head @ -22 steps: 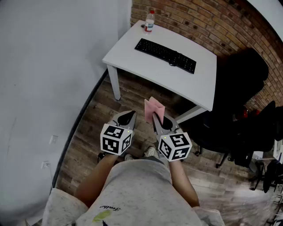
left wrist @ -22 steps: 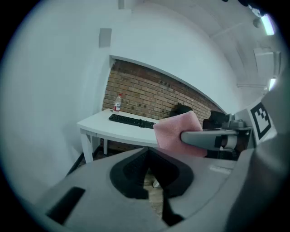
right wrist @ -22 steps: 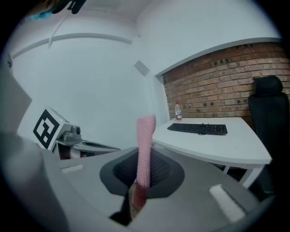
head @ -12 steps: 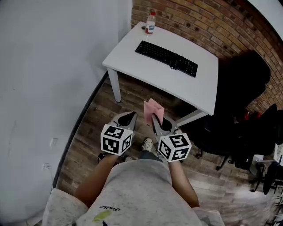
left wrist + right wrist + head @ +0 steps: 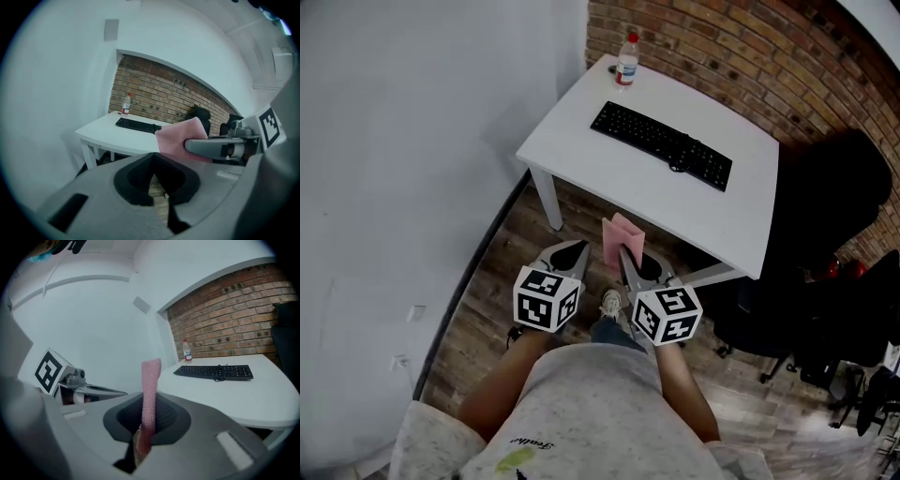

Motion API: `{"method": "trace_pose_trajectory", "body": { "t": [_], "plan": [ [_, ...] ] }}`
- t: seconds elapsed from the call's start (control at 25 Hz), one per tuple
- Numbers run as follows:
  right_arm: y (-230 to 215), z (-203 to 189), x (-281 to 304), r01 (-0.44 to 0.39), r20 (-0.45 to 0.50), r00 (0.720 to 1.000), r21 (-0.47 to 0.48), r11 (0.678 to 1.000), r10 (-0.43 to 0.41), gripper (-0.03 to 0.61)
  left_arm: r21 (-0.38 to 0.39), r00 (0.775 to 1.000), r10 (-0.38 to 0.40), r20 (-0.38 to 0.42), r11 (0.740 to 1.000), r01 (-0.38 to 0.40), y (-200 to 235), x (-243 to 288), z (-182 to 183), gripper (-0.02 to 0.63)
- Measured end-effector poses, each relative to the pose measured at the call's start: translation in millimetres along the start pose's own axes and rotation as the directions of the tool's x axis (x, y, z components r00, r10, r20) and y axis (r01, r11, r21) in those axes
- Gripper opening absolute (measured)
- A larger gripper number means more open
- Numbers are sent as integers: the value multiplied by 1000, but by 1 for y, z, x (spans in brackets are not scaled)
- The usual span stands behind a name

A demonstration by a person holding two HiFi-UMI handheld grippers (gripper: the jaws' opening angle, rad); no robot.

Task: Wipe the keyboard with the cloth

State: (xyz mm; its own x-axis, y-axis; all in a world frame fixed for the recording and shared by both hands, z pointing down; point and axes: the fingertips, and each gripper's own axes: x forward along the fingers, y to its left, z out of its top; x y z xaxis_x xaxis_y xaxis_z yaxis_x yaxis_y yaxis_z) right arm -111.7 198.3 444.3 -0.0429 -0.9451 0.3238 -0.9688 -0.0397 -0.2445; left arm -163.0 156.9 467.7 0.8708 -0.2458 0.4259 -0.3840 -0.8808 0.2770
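A black keyboard (image 5: 661, 144) lies across the white table (image 5: 712, 220), ahead of both grippers; it also shows far off as the keyboard (image 5: 138, 125) and the keyboard (image 5: 215, 371). My right gripper (image 5: 625, 253) is shut on a pink cloth (image 5: 622, 234), which stands upright from the jaws. In the right gripper view the cloth (image 5: 151, 394) rises edge-on between the pads. My left gripper (image 5: 571, 249) hangs beside it to the left, shut with nothing in it, above the wooden floor. From the left gripper view the cloth (image 5: 180, 138) shows to the right.
A water bottle (image 5: 626, 47) stands at the table's far left corner by the brick wall (image 5: 741, 56). Black office chairs (image 5: 825, 244) crowd the right side. A white wall (image 5: 412, 141) runs along the left. Table legs (image 5: 546, 199) stand ahead on the wooden floor.
The table and keyboard have come nearer in the head view. Both grippers keep their pose, the cloth still held upright in the right one.
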Motion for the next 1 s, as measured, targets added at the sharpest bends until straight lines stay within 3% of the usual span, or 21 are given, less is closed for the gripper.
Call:
{"method": "trace_pose_trajectory", "body": {
  "t": [0.64,1.0],
  "plan": [
    [-106,61,91,-111,-37,993,11,994,111,23,-37,997,80,-17,996,-81,32,120,77,-8],
    [-129,74,144,-189,-77,979,-16,982,188,23,-69,986,163,-28,984,-164,66,151,93,-8]
  ]
}}
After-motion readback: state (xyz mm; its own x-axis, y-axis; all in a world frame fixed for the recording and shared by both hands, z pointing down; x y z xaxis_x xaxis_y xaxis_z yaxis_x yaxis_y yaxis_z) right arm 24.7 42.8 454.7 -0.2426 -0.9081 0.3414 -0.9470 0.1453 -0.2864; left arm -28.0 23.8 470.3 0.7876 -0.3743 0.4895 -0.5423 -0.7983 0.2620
